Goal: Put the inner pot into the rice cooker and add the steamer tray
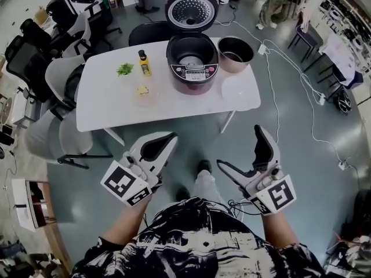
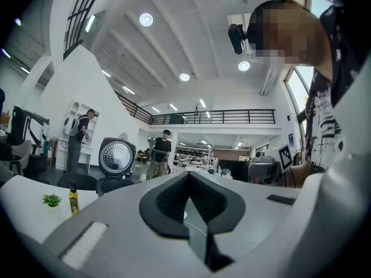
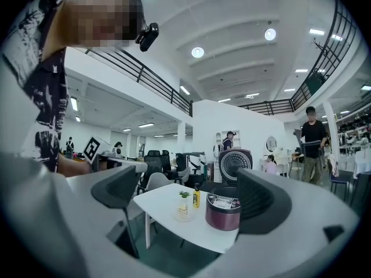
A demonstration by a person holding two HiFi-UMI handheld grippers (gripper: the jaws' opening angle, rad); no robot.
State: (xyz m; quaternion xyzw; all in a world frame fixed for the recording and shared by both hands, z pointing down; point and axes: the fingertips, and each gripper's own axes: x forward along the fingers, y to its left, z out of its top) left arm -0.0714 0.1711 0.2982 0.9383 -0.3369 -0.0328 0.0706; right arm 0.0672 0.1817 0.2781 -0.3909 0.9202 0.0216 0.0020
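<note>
A maroon rice cooker (image 1: 192,61) stands open on the white table (image 1: 104,106), its lid (image 1: 191,9) raised and its well without a pot. The metal inner pot (image 1: 235,54) sits on the table just right of it. In front of the pot lies a pale round steamer tray (image 1: 239,91). Both grippers hang well short of the table, above the floor. My left gripper (image 1: 157,146) is shut and holds nothing. My right gripper (image 1: 244,153) is open and holds nothing. The right gripper view frames the cooker (image 3: 224,211) between the spread jaws.
A yellow bottle (image 1: 144,62), a small green plant (image 1: 124,69) and a clear dish of food (image 1: 144,91) stand on the table's left half. Office chairs (image 1: 64,77) crowd the left side. Cables (image 1: 290,62) run over the floor at right. People stand in the background.
</note>
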